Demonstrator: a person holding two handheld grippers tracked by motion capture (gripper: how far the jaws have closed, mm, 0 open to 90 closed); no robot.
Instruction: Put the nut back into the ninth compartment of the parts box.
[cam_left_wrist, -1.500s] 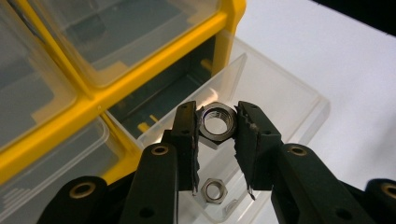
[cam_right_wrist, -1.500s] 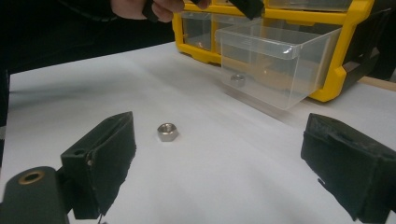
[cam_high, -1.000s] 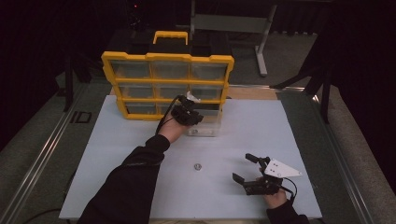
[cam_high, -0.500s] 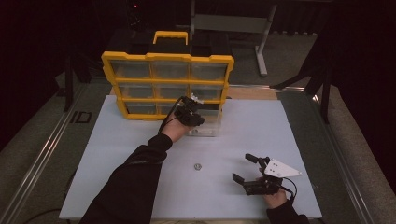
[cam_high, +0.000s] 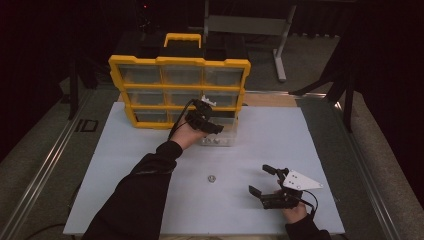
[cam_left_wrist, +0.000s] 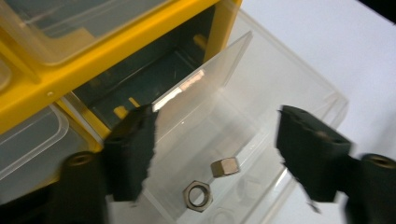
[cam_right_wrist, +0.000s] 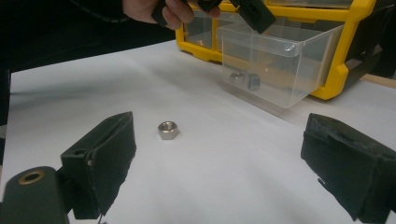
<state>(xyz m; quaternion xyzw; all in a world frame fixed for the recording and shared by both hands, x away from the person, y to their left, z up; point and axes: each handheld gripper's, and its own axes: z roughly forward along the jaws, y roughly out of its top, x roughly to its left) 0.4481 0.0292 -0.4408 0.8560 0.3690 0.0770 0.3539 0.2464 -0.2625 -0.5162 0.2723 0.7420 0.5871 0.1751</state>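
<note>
White board (cam_high: 125, 165) covers the table under me, with dark floor and black curtains all around it. At the far edge stands my yellow organizer (cam_high: 179, 90), a cabinet of clear drawers with a handle on top. Its bottom right drawer (cam_high: 218, 134) is pulled out toward me, so its long axis runs from the cabinet straight out over the board, open top facing up.

My left gripper (cam_high: 209, 121) hangs just above that drawer, jaws spread wide and gripping nothing. Looking along them in the left gripper view, I see the clear drawer (cam_left_wrist: 243, 140) between and below the pads, with the dark slot it slid out of behind it. Two hex nuts lie on its floor near the front wall: one nut (cam_left_wrist: 197, 195) flat with its hole facing up, the other nut (cam_left_wrist: 224, 166) just beside it, tipped onto a side so its hole points sideways.

My right gripper (cam_high: 267, 182) sits low over the near right part of the board, jaws wide apart and empty, pointing toward the cabinet. A loose nut (cam_high: 212, 178) lies flat on the board to its left, well apart from the drawer. In the right gripper view that loose nut (cam_right_wrist: 168, 129) rests between my two black pads but farther ahead, touching neither, hole up. Beyond it the drawer (cam_right_wrist: 280, 65) juts from the organizer (cam_right_wrist: 345, 70), both nuts visible through its front wall, and my left hand (cam_right_wrist: 163, 10) holds its gripper over it.
</note>
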